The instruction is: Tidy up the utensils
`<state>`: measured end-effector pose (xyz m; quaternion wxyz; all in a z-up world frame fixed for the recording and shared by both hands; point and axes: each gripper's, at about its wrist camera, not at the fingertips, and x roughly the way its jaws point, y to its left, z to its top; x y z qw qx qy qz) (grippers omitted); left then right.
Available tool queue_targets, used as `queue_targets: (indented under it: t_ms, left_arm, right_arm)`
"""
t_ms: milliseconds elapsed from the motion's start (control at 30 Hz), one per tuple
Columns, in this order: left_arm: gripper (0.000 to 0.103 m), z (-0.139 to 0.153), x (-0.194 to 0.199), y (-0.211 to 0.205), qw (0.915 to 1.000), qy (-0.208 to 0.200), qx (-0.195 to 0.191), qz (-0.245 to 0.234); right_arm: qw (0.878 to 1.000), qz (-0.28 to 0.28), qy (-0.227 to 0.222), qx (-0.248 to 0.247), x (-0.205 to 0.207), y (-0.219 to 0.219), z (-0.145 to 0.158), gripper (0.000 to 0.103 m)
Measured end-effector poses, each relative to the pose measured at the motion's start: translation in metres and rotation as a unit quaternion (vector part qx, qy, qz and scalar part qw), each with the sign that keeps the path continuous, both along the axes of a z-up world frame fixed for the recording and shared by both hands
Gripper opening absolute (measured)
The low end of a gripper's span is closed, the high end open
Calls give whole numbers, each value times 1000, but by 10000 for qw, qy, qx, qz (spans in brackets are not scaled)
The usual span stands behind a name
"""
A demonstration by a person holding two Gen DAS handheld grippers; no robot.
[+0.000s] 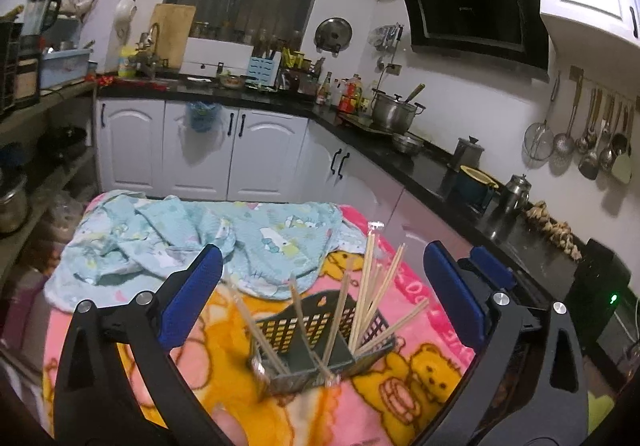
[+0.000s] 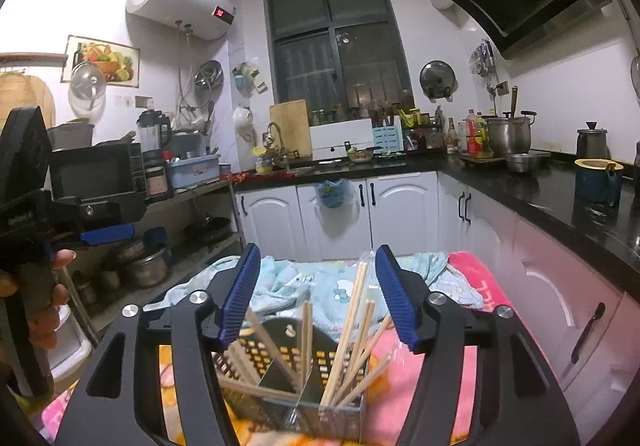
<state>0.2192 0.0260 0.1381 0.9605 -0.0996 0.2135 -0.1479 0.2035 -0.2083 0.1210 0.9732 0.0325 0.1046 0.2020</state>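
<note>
Both grippers are over the pink blanket (image 1: 404, 398), and the basket (image 1: 316, 330) is the landmark here: a dark perforated holder with a divider, sitting on the blanket in front of both cameras.

Left gripper (image 1: 320, 290) stands wide open, blue pads well apart on either side of the basket, nothing between them pressing, nothing held. The basket sits just below and ahead of that gap.

Right gripper (image 2: 318, 298) is partly open, clearly narrower than the left, and it grips nothing either. Its pads flank the space just above the basket (image 2: 280, 350).

Chopsticks (image 1: 374, 286) stand in the basket, leaning every which way. Most fan out of the right compartment, tilted up and outward; a few lean in the left one. In the right wrist view the chopsticks (image 2: 350, 330) rise between the pads without touching them, as far as I can tell.

Beyond the basket lies a crumpled light-blue cloth (image 1: 192, 238), spread over the far end of the blanket. A hand (image 2: 52, 298) shows to the left of the basket in the right wrist view, wrapped around the left gripper's handle.
</note>
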Motion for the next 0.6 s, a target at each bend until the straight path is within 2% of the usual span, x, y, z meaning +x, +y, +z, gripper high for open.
queue_targets:
  t_ms: [267,333,533,600]
  left_arm:
    - [92,-19,-32,3,9992,129,203,312]
    - [92,-25,-40,3,9987,176,250,406]
    - [92,-48,-62,4,9969,377,352,596]
    - [92,-57,-67,3,9961,490,391,622]
  right_arm:
    - [9998,77,106,-181,-35,0,0,75]
    - [9995,104,168,-244,-43,0,-2,81]
    - [9981,49,374,-483,-65,1,-15,94]
    - [9971,11,496,-582,-73,0,-23,95]
